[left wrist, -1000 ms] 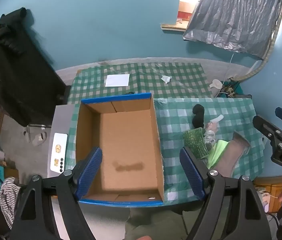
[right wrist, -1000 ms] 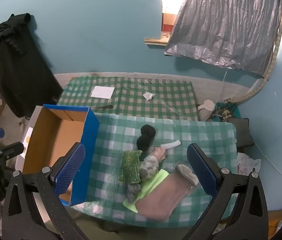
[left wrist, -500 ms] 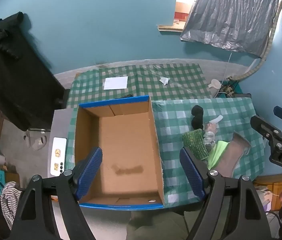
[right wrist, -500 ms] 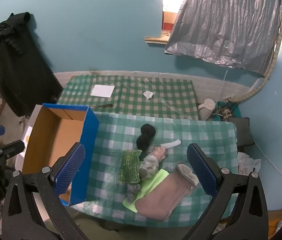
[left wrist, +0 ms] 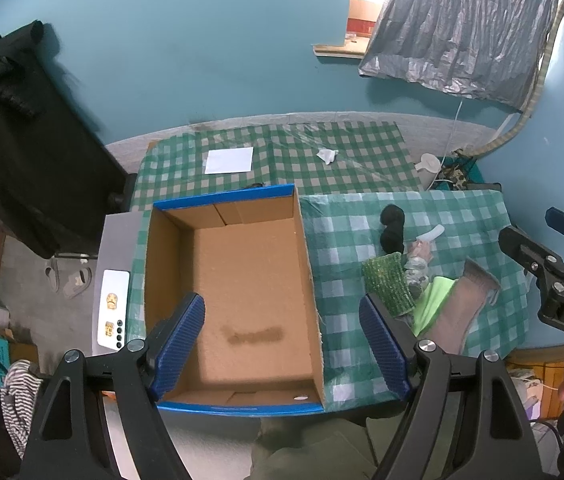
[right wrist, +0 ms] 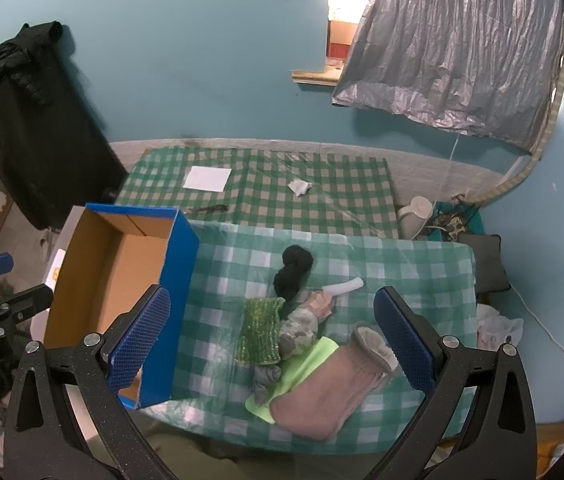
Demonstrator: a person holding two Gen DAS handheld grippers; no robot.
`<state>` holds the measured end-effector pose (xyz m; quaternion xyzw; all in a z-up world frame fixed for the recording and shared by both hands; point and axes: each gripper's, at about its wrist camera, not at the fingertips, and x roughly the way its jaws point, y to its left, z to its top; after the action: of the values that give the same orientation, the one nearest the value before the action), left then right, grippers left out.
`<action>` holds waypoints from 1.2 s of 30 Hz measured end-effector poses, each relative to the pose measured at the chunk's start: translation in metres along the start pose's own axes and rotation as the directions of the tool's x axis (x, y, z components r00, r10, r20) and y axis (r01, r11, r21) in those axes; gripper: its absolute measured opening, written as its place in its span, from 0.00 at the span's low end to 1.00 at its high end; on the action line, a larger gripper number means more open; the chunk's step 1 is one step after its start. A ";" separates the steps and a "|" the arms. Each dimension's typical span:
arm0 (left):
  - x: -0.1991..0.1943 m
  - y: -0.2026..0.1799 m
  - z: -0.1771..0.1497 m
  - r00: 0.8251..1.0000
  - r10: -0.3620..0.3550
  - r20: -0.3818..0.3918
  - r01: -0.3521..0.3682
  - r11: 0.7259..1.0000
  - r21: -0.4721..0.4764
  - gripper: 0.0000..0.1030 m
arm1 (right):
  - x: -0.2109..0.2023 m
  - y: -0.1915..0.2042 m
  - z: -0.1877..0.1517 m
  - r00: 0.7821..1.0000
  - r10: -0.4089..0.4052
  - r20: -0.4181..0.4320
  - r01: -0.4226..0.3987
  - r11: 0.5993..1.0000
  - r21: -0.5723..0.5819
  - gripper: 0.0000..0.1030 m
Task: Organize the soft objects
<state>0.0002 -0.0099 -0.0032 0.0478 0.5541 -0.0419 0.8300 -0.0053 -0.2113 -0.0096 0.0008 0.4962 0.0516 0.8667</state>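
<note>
An empty cardboard box point(left wrist: 242, 288) with blue rims sits on the left of a green checked table; it also shows in the right wrist view point(right wrist: 122, 280). Right of it lies a pile of soft things: a pink sock point(right wrist: 329, 384), a lime cloth point(right wrist: 301, 368), a green knitted piece point(right wrist: 260, 330), a camouflage piece point(right wrist: 299, 328), a black sock point(right wrist: 291, 272) and a white sock point(right wrist: 343, 287). My left gripper point(left wrist: 282, 348) is open and empty, high above the box. My right gripper point(right wrist: 270, 338) is open and empty, high above the pile.
A second checked table point(right wrist: 266, 188) behind holds a white paper point(right wrist: 208, 178) and a crumpled tissue point(right wrist: 299, 187). Dark clothes point(right wrist: 22, 128) hang on the left wall. A grey tarp point(right wrist: 453, 48) hangs at the right. A white kettle point(right wrist: 413, 210) stands on the floor.
Both grippers have drifted slightly, and the view has shifted a little. Both stay open and empty. The soft things have not moved.
</note>
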 end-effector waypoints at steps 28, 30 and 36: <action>-0.002 -0.004 -0.002 1.000 -0.004 -0.007 0.004 1.000 -0.002 0.79 | 0.002 -0.001 -0.001 1.000 0.003 -0.006 -0.003 1.000 0.002 0.98; -0.002 -0.004 -0.002 1.000 -0.004 -0.007 0.004 1.000 -0.003 0.79 | 0.002 -0.001 -0.002 1.000 0.003 -0.008 -0.003 1.000 0.000 0.98; -0.003 -0.008 -0.003 1.000 -0.011 -0.012 0.011 1.000 -0.005 0.79 | 0.001 -0.003 0.009 1.000 0.001 -0.011 -0.001 1.000 0.002 0.98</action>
<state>-0.0048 -0.0171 -0.0020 0.0429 0.5595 -0.0449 0.8265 0.0029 -0.2133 -0.0062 0.0017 0.5008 0.0518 0.8640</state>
